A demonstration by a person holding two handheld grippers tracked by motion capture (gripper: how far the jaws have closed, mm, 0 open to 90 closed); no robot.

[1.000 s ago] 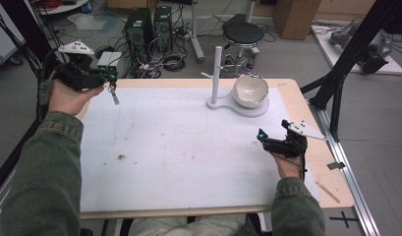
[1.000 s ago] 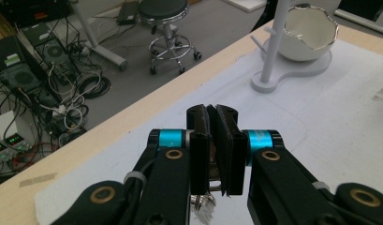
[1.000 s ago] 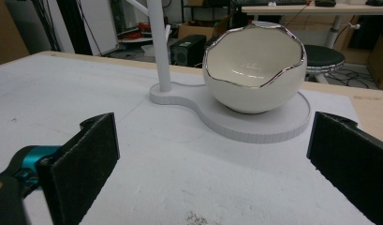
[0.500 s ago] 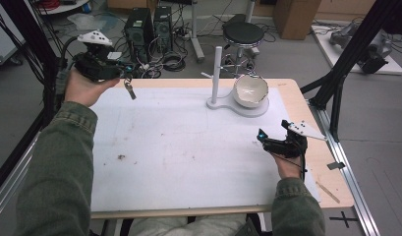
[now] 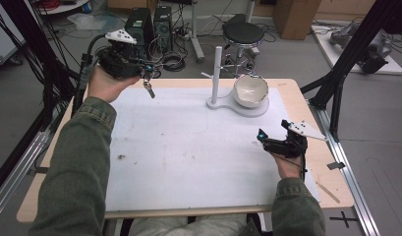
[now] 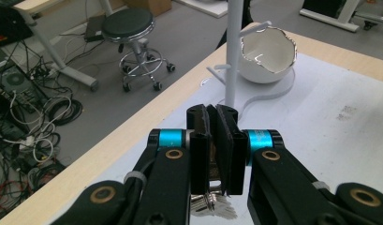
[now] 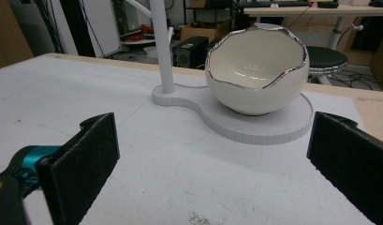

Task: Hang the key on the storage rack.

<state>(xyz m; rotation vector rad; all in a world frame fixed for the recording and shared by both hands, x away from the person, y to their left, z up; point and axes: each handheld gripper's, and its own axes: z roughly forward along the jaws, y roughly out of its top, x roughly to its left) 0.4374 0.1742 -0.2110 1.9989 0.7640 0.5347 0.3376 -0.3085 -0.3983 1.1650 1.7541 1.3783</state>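
A wooden table carries a white mat. On the mat's far right stands a white stand. An egg-shaped bowl sits on its base.

White mat lay open between both hands; only white stand and bowl blocked far right corner.

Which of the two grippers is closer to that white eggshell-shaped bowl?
The right gripper is nearer, sitting low just in front of the bowl. The left gripper, holding keys, is raised over the table's far left corner.
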